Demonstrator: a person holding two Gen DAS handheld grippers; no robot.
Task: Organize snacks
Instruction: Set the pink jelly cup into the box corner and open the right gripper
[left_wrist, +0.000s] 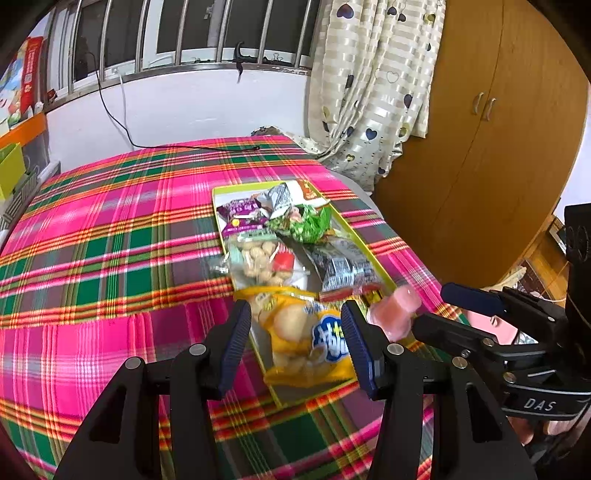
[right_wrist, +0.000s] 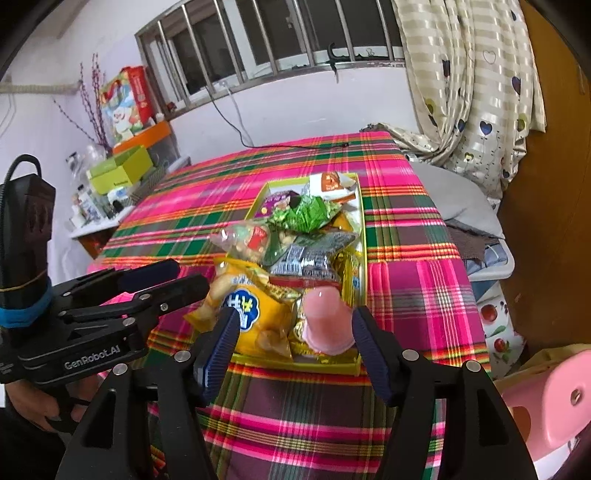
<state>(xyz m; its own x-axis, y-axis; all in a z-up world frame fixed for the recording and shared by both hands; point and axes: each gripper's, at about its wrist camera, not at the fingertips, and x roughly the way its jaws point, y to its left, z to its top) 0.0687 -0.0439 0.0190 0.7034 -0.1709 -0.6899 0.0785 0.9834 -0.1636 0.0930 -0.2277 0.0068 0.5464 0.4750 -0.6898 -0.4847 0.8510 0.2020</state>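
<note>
Right gripper (right_wrist: 291, 328), fingers spread, hangs over the pink jelly cup (right_wrist: 327, 321) at the tray's (right_wrist: 325, 365) near end; left gripper (left_wrist: 295, 332) spread likewise. I judge the cup light, slippery, squashable: grip its sides.

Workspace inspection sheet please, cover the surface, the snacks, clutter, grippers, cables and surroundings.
Surface: plaid cloth covers the table.
Job's things: green tray piled with snack packets; yellow bag at the near end, pink jelly cup beside it.
Clutter: boxes and bottles on a side shelf.
Grippers: left gripper open over the yellow bag; right gripper open, jelly cup between its fingers, contact unclear.
Cables: black cable runs from the window onto the cloth.
Surroundings: barred window, curtain, wardrobe.
</note>
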